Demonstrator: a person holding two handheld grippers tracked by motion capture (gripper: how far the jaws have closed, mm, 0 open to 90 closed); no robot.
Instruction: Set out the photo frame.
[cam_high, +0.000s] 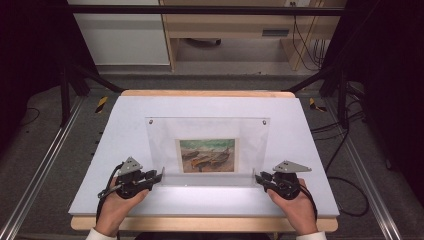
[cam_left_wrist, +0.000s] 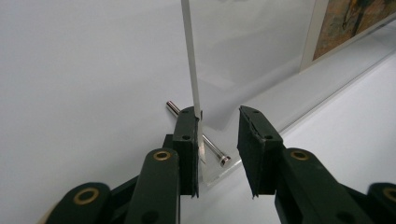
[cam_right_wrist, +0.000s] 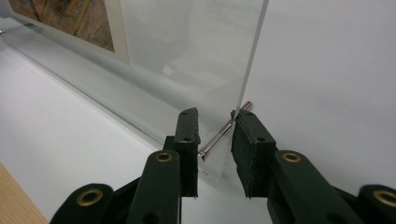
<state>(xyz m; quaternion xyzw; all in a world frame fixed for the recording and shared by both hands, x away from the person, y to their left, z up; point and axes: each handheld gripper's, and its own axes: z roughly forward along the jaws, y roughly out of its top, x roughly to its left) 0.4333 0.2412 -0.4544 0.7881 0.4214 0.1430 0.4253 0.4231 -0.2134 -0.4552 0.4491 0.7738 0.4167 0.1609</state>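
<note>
Both grippers, left gripper (cam_high: 159, 176) and right gripper (cam_high: 259, 178), stand with jaws parted around the near corners of a clear acrylic frame (cam_high: 207, 131), unclenched. It stands on the white table (cam_high: 120, 125), holding a small boat painting (cam_high: 207, 155); metal pins (cam_left_wrist: 212, 148) cross its corners.

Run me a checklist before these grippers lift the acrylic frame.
1. Left gripper straddles the left pin at the panel's corner: ok.
2. Left fingers closed on the corner: not ok. One finger touches the acrylic panel edge and the other stands apart.
3. Right gripper straddles the right pin: ok.
4. Right fingers pressing firmly: cannot tell. The panel edge meets one finger, but a gap shows beside the other.
5. Picture sits straight inside the panel: ok.
6. Both grippers are at matching near corners in the high view: ok.
</note>
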